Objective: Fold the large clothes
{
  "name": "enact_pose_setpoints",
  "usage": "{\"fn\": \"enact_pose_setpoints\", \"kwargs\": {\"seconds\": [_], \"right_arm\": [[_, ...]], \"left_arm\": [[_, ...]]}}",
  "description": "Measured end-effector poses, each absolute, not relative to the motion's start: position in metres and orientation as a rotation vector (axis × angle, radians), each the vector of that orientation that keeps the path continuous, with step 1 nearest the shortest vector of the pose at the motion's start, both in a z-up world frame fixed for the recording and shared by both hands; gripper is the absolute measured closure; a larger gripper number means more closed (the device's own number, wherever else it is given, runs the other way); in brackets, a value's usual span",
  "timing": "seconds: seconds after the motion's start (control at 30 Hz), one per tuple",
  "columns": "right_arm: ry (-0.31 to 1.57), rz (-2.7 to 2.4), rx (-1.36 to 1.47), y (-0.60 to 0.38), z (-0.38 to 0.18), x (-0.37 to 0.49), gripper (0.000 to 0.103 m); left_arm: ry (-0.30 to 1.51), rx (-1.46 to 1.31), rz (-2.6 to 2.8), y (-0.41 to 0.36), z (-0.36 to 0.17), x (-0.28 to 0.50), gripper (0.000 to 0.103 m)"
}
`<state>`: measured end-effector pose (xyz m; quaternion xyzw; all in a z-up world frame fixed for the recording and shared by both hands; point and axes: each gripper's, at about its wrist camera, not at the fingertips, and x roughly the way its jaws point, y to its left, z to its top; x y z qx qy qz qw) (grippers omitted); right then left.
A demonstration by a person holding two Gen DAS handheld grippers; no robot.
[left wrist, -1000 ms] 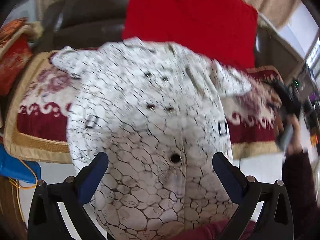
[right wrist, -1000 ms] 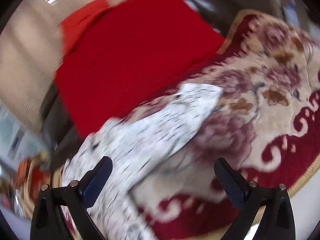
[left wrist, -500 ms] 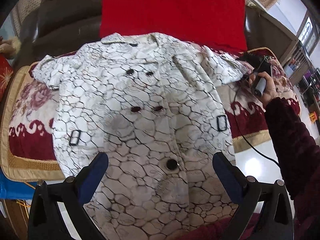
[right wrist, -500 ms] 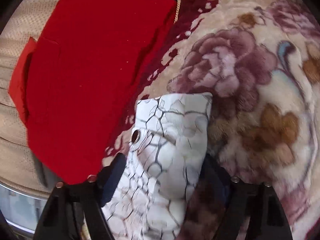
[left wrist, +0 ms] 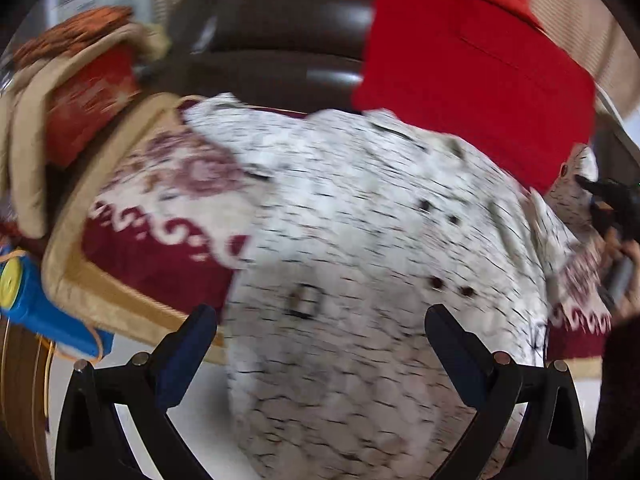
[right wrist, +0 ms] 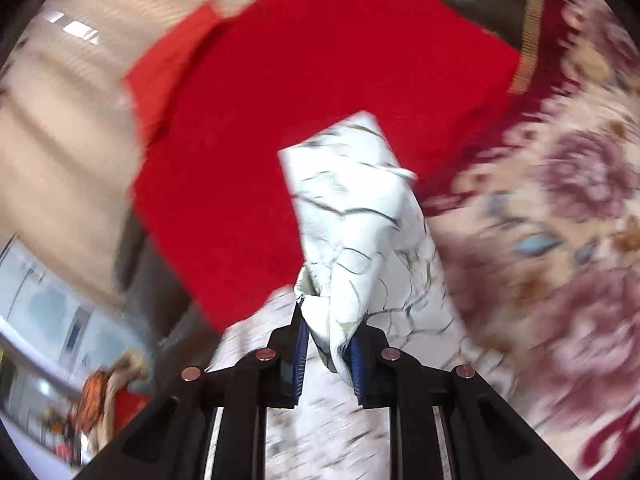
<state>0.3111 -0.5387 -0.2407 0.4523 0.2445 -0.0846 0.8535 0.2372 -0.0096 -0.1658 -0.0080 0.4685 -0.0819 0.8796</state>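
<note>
A white coat (left wrist: 360, 220) with a black crackle pattern and dark buttons lies spread on a floral blanket (left wrist: 160, 208), its hem hanging toward me. My left gripper (left wrist: 320, 332) hovers open over the coat's lower front, nothing between its blue pads. In the right wrist view the coat's sleeve (right wrist: 360, 216) stands up between my right gripper's (right wrist: 328, 340) jaws, which are closing, and the pads press on the bunched cuff. The left wrist view shows the right gripper (left wrist: 608, 200) at the far right edge with the sleeve end lifted.
A red cloth (left wrist: 472, 68) drapes the brown sofa back (left wrist: 280, 40) behind the coat. An orange-red cushion (left wrist: 88, 100) sits at the left, a blue object (left wrist: 40, 312) below it. A person's dark sleeve (left wrist: 616, 380) is at the right edge. Both views are motion-blurred.
The right jaws went from wide open to clamped on the sleeve cuff and raised it. The left gripper swung left, so the coat now sits further right in its view.
</note>
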Motion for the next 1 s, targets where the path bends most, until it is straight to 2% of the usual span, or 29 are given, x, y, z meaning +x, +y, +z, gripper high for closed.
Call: {"fn": "enact_pose_setpoints", "kwargs": {"seconds": [0.2, 0.27, 0.33, 0.37, 0.4, 0.43, 0.47, 0.57, 0.73, 0.9, 1.0], "right_arm": [[0.528, 0.085, 0.853, -0.408, -0.198, 0.358, 0.083], [0.554, 0.159, 0.816, -0.362, -0.198, 0.374, 0.083], [0.626, 0.251, 0.817, -0.312, -0.209, 0.393, 0.078], [0.658, 0.273, 0.820, -0.296, -0.215, 0.398, 0.066], [0.710, 0.301, 0.817, -0.276, -0.225, 0.405, 0.030], [0.756, 0.334, 0.819, -0.260, -0.234, 0.408, 0.013], [0.791, 0.364, 0.834, -0.248, -0.245, 0.410, 0.003], [0.858, 0.432, 0.804, -0.225, -0.262, 0.400, 0.004], [0.760, 0.321, 0.731, -0.270, -0.257, 0.365, 0.005], [0.712, 0.136, 0.787, -0.339, -0.256, 0.334, 0.026], [0.719, 0.066, 0.816, -0.362, -0.269, 0.327, 0.029]], "left_arm": [[0.909, -0.049, -0.061, 0.040, -0.160, 0.238, 0.000], [0.897, -0.052, -0.041, 0.047, -0.158, 0.238, 0.000], [0.886, -0.058, -0.022, 0.055, -0.157, 0.240, 0.000], [0.884, -0.060, -0.015, 0.058, -0.157, 0.240, 0.000], [0.886, -0.062, -0.007, 0.060, -0.158, 0.242, 0.000], [0.887, -0.065, -0.004, 0.062, -0.159, 0.242, 0.000], [0.890, -0.068, 0.000, 0.063, -0.160, 0.243, 0.000], [0.898, -0.074, 0.006, 0.066, -0.165, 0.248, 0.000], [0.901, -0.102, -0.042, 0.057, -0.173, 0.259, 0.000], [0.907, -0.120, -0.141, 0.028, -0.187, 0.287, 0.000], [0.919, -0.161, -0.197, 0.007, -0.201, 0.305, 0.000]]}}
